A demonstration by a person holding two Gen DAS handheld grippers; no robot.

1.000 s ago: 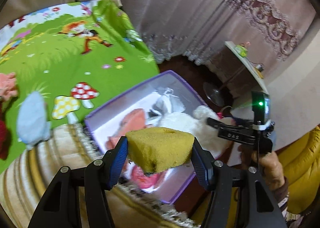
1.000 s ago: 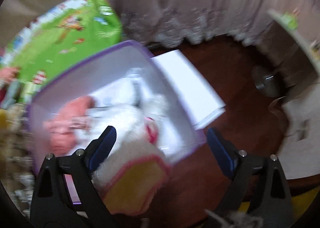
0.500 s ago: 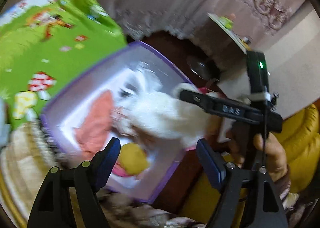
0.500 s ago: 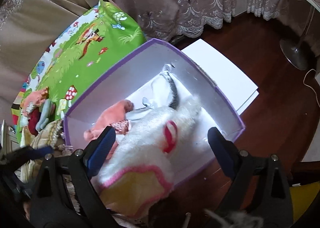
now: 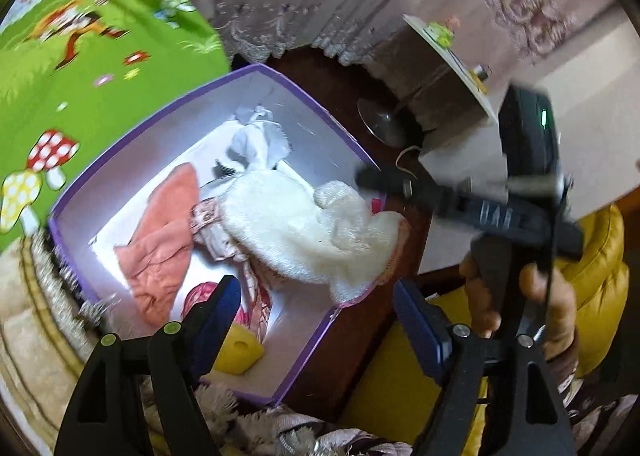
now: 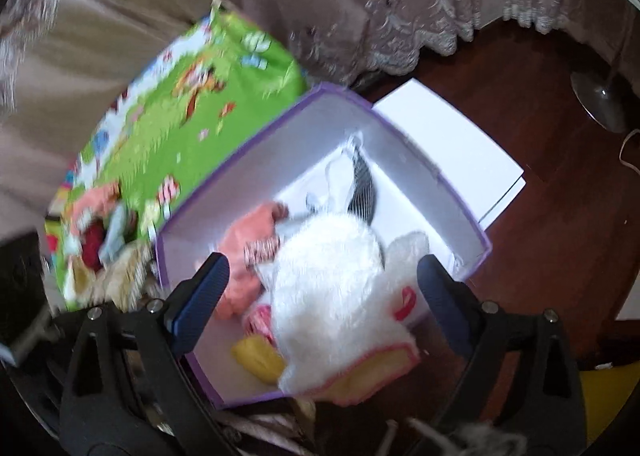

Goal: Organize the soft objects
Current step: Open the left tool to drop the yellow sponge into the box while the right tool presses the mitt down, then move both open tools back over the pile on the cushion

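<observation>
A purple-rimmed white box (image 5: 280,80) sits on the floor and also shows in the right wrist view (image 6: 480,244). In it lie a white plush toy (image 5: 304,232), an orange-pink garment (image 5: 168,232), a white cloth (image 5: 260,144) and a yellow sponge (image 5: 240,350) at the near corner. The plush (image 6: 336,288) hangs over the near rim, and the sponge (image 6: 260,360) lies beside it. My left gripper (image 5: 316,316) is open and empty above the box's near edge. My right gripper (image 6: 320,296) is open and empty over the plush.
A green cartoon play mat (image 5: 80,68) lies to the left with several soft items (image 6: 100,224) on it. The white box lid (image 6: 452,152) lies on the dark wood floor. A lamp base (image 5: 380,120), lace curtains (image 6: 360,16) and a yellow cushion (image 5: 592,268) surround the area.
My left gripper opened and let the yellow sponge fall into the box's near corner. The right gripper stayed open over the plush, with the view shifting slightly.
</observation>
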